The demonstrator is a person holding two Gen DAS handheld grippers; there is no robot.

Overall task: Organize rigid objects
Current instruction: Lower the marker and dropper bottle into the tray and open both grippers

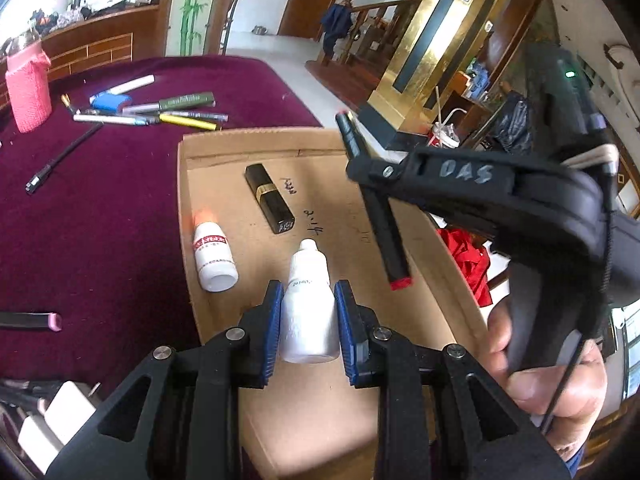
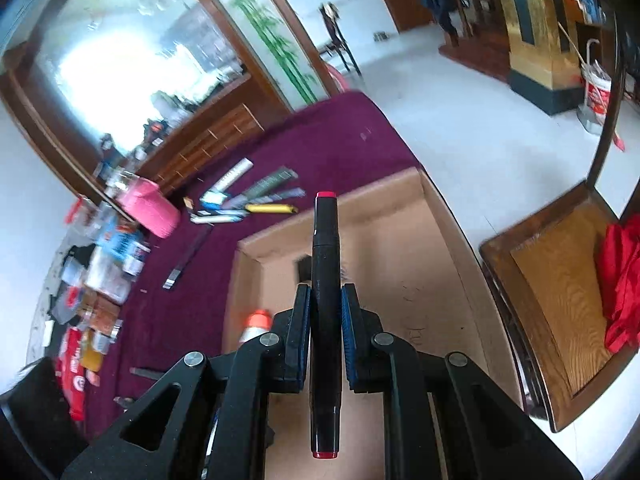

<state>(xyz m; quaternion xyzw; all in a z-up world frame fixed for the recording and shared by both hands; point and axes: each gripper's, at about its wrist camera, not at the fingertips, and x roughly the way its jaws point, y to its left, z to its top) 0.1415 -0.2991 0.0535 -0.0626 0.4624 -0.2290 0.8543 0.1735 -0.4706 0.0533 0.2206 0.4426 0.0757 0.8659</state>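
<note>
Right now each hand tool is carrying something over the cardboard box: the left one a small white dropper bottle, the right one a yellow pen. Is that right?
Not quite. The right gripper holds a black marker with red ends, as the right wrist view shows. The yellow pen lies on the purple cloth. The left gripper does hold the white dropper bottle over the cardboard box.

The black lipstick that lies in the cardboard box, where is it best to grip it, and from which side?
Probably across the middle of the black lipstick, near its gold band, coming from above. It lies flat on the cardboard box floor, apart from the other things, so the jaws could close across its narrow width on the long flat sides.
</note>
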